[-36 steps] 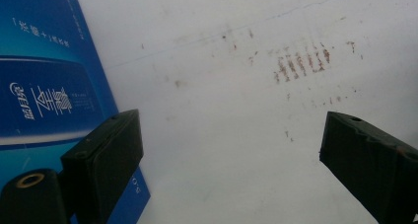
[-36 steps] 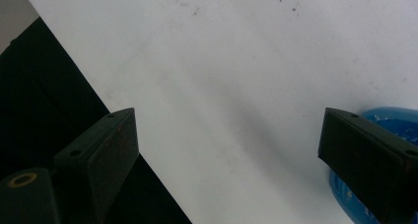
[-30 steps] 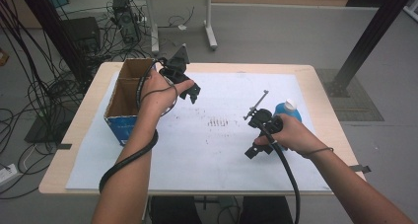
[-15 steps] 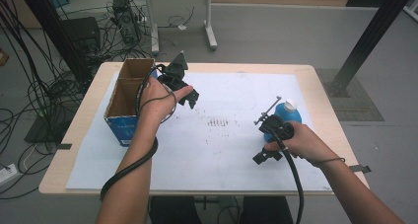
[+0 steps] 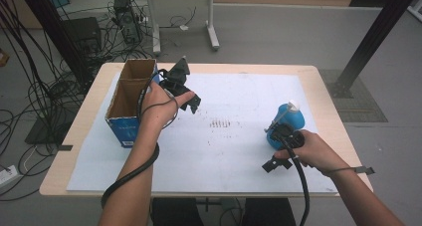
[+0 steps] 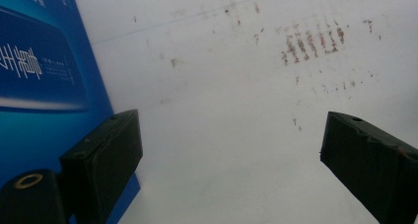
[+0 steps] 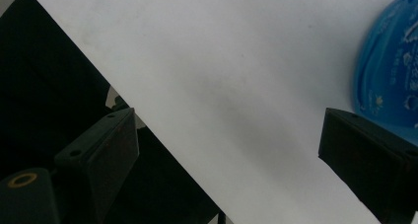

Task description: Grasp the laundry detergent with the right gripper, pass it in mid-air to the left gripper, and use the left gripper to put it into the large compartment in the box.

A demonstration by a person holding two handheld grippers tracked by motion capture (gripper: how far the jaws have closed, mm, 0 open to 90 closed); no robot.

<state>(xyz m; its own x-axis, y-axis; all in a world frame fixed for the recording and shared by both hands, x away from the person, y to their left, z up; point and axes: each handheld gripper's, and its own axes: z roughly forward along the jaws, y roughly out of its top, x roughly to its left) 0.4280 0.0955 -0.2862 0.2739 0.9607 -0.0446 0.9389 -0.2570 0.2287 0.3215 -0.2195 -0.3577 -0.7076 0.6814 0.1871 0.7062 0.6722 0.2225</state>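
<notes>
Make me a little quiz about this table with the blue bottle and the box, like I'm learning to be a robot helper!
1. True or false: the right gripper is shut on the blue bottle.
2. Which thing stands nearest the left gripper? A) cardboard box B) the bottle C) a cup
3. Fill in: the rusty-brown marks are on the white ____ covering the table.

Key: 1. False: its jaws are spread wide with the bottle beside one jaw, not between them. 2. A. 3. sheet.
</notes>
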